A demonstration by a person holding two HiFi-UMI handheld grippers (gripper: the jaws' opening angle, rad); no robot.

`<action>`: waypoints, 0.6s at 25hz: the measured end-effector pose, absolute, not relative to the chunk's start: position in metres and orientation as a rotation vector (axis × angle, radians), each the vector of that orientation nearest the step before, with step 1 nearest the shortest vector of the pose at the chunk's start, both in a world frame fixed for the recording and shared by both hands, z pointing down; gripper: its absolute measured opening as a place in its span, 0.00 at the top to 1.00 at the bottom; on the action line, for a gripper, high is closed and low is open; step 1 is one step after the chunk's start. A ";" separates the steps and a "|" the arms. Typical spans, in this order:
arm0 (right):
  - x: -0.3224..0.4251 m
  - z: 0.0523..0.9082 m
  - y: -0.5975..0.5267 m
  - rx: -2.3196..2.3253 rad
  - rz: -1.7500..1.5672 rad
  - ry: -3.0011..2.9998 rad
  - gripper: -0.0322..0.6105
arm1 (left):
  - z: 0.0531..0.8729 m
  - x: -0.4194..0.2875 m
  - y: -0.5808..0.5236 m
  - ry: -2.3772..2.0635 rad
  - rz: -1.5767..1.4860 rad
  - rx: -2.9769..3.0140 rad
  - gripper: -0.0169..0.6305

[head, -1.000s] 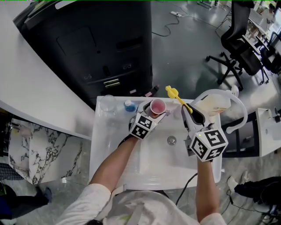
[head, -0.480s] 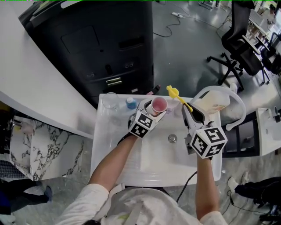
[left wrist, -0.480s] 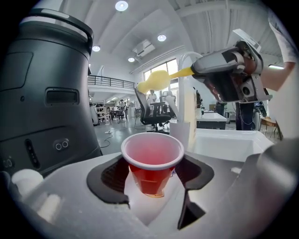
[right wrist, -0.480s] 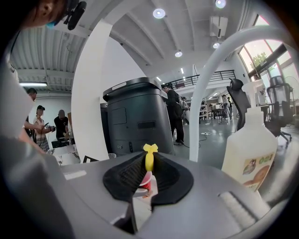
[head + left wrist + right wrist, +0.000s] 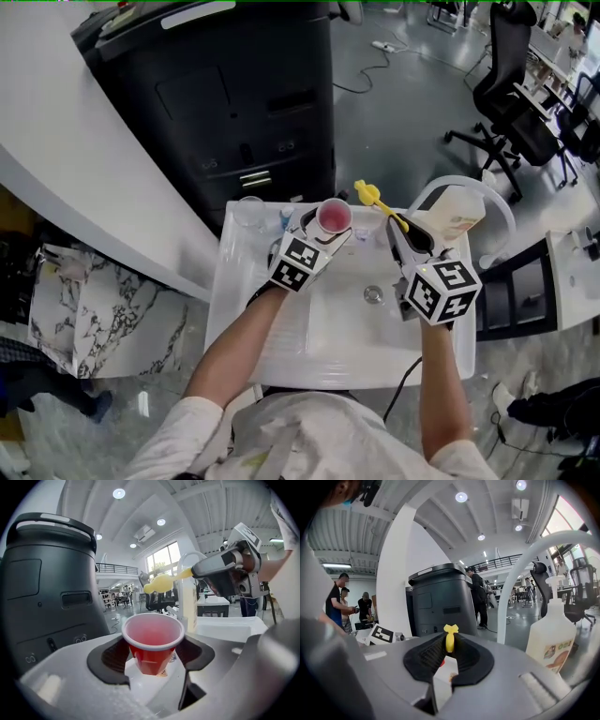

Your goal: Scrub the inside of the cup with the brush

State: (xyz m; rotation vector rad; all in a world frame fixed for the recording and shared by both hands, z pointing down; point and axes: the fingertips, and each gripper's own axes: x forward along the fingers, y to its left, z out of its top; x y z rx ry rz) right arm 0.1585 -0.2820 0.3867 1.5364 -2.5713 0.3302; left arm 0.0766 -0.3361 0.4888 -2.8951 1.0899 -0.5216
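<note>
A red cup (image 5: 334, 217) with a white rim is upright, mouth up, over the back of the white sink (image 5: 281, 347). My left gripper (image 5: 328, 229) is shut on it, with the dark pads pressing on both sides of the cup (image 5: 153, 639) below the rim. The cup's inside looks empty. A yellow brush (image 5: 380, 208) points away from my right gripper (image 5: 405, 236), which is shut on the handle. In the left gripper view the brush head (image 5: 161, 582) hangs just above and behind the cup, outside it. From the right gripper view only the brush's yellow end (image 5: 450, 639) shows between the pads.
A white arched faucet (image 5: 507, 223) and a soap bottle (image 5: 455, 220) stand at the sink's right back corner. The drain (image 5: 373, 294) lies below my right gripper. A clear cup (image 5: 248, 211) sits at the back left. A black machine (image 5: 234, 103) stands behind the sink.
Both grippers keep their holds. The cup and the brush have drifted slightly toward the back of the sink, and the head view has shifted a little.
</note>
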 end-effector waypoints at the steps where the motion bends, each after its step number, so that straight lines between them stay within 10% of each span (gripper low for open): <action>1: 0.157 0.385 -0.281 1.532 0.329 -2.577 0.89 | 0.485 0.072 -0.335 1.100 -0.522 -2.887 0.49; 15: 0.136 0.363 -0.264 1.402 0.231 -2.633 0.89 | 0.431 0.015 -0.309 1.186 -0.535 -2.845 0.49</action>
